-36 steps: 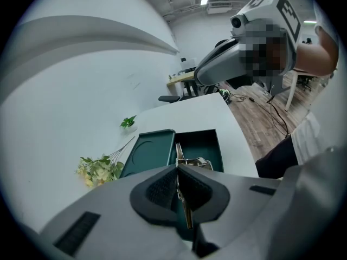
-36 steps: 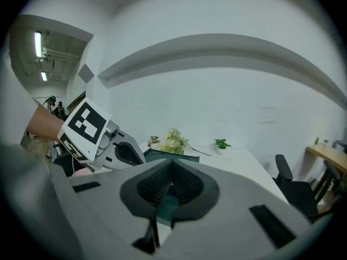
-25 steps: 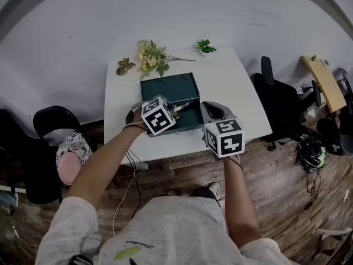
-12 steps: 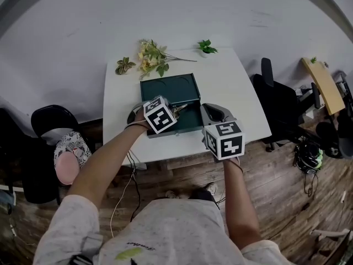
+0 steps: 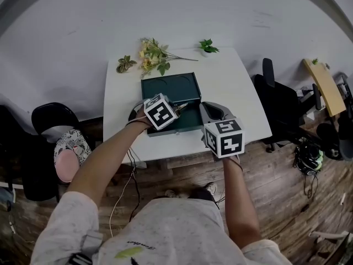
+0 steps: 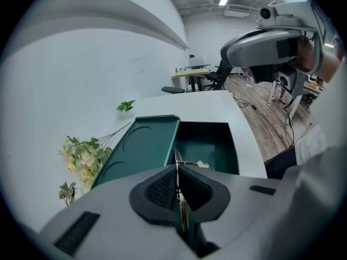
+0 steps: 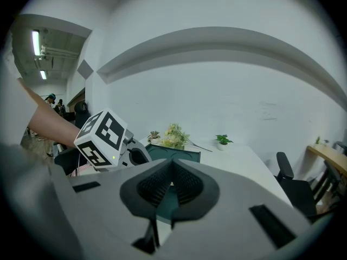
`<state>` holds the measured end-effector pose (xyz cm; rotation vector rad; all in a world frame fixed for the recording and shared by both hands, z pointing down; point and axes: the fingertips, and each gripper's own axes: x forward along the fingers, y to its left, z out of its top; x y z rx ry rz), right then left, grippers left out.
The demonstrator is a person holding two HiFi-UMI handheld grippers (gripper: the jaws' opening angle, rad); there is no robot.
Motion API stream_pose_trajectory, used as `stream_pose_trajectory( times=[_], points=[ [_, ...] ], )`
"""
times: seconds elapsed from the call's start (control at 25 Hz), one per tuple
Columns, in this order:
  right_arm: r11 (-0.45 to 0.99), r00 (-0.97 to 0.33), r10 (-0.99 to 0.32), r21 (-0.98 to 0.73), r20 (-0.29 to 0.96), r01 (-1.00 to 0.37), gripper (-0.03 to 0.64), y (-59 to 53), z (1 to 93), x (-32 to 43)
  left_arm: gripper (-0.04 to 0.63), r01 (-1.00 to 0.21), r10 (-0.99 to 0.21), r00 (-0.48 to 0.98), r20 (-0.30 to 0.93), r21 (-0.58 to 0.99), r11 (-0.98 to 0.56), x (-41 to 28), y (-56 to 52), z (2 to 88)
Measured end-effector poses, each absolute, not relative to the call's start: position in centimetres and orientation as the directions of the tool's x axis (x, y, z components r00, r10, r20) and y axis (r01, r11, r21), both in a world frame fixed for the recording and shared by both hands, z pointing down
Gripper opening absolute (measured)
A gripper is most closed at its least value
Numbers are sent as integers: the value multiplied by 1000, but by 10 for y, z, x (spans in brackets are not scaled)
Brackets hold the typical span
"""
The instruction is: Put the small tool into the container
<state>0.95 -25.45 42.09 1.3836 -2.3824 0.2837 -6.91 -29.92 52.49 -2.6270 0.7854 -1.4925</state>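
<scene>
Head view showed the left gripper point(image 5: 175, 108) held over the near part of the green container point(image 5: 168, 87), which lay open on the white table point(image 5: 234, 93) with its lid folded back toward the wall; the left gripper view showed its jaws pinching the small tool point(image 6: 178, 164), a thin metal piece standing edge-on between the pads and sticking out ahead of them above the open tray; that placement looked deliberate, since a release from there would likely drop the tool inside rather than on the rim; the tool was not yet in the container; the right gripper point(image 5: 213, 114) hung just beside the container's right front corner, its jaws pressed together on nothing, probably parked clear of the drop yet near enough to steady the box; a bunch of flowers point(image 5: 152, 57) and a small plant point(image 5: 207, 46) lay beyond the lid, well apart from the work
</scene>
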Motion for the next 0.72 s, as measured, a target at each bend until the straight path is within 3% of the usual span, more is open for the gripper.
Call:
stream_pose_trajectory(
  times=[0.72],
  points=[
    [512, -469, -782, -7, 410, -859, 3, -256, 421, 4, 21, -466, -405, 455, 793, -175, -867, -68, -296, 529]
  ],
)
